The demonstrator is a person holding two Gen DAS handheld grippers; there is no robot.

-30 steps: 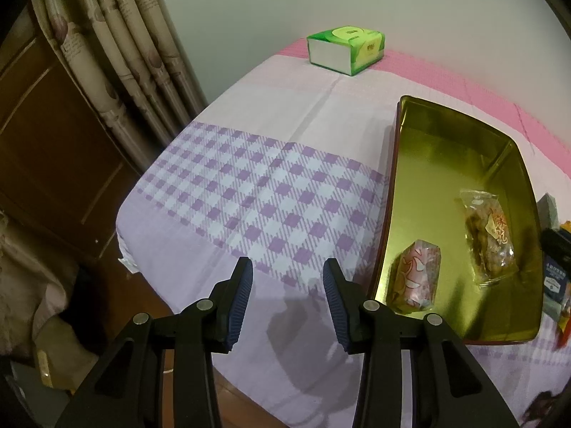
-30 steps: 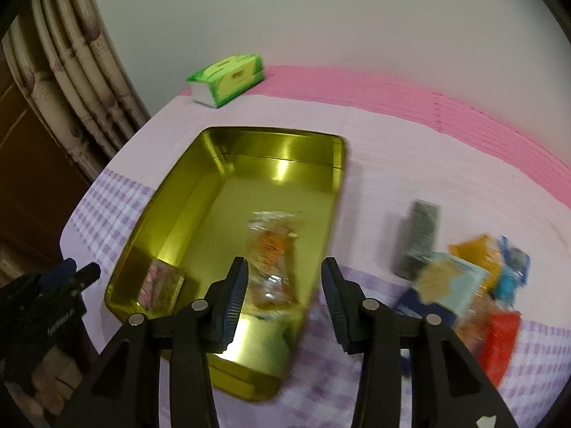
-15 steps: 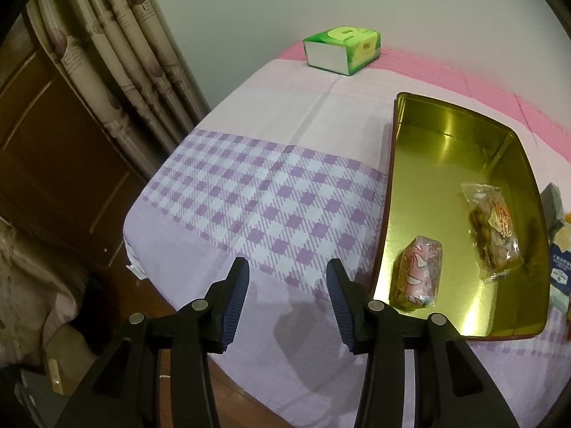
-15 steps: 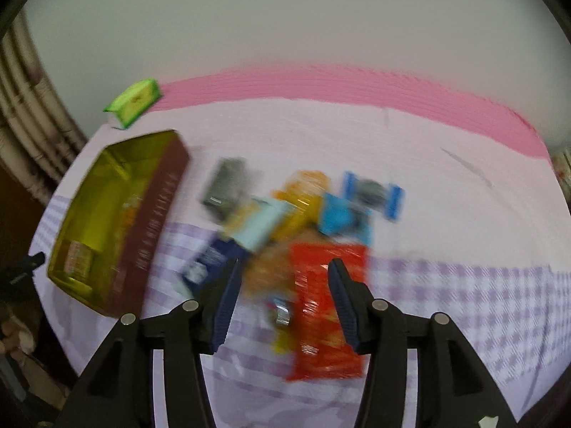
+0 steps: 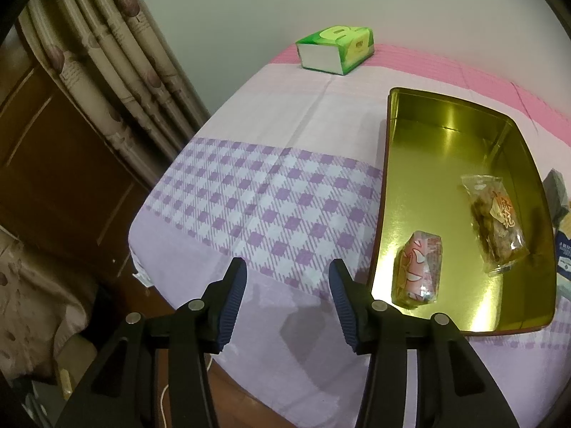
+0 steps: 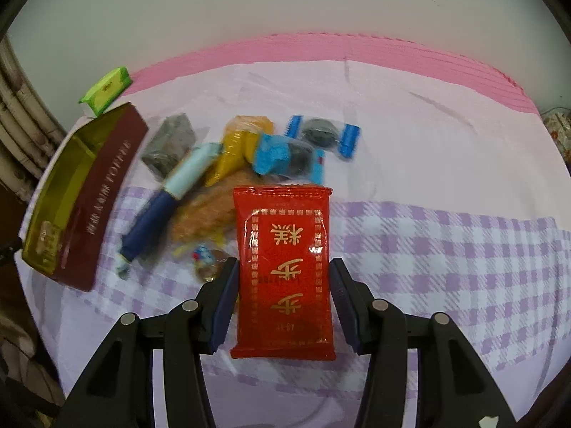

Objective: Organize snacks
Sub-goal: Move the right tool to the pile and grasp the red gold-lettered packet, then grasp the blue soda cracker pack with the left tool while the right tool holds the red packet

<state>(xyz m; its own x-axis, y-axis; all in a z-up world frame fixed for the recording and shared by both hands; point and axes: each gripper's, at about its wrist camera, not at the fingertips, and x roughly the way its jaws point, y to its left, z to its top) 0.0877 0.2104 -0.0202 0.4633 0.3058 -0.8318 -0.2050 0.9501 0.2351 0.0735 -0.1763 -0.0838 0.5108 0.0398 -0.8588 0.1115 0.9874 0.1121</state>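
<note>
a: left wrist view first. the gold tin (image 5: 446,149) is lying open to the right of the jaws, and two snacks are sitting in it: a pink wrapped snack (image 5: 417,271) nearest the right finger, and a clear packet (image 5: 496,221) with brown pieces and red characters lying beyond it.

b: and the left gripper (image 5: 287,297) itself?

a: its jaws are opening, with only the checked cloth (image 5: 271,207) showing between them. a green tissue box (image 5: 335,50) is sitting far ahead of the tips.

b: what is the right gripper (image 6: 283,296) doing?

a: its jaws are standing spread on either side of a red packet (image 6: 283,267) printed with gold chinese characters; whether the pads are touching it, i cannot tell. the loose snack pile (image 6: 249,157) is lying just beyond the tips.

b: any writing on the tin?

a: pale lettering is running along its maroon side, left of the jaws, too blurred to read.
</note>
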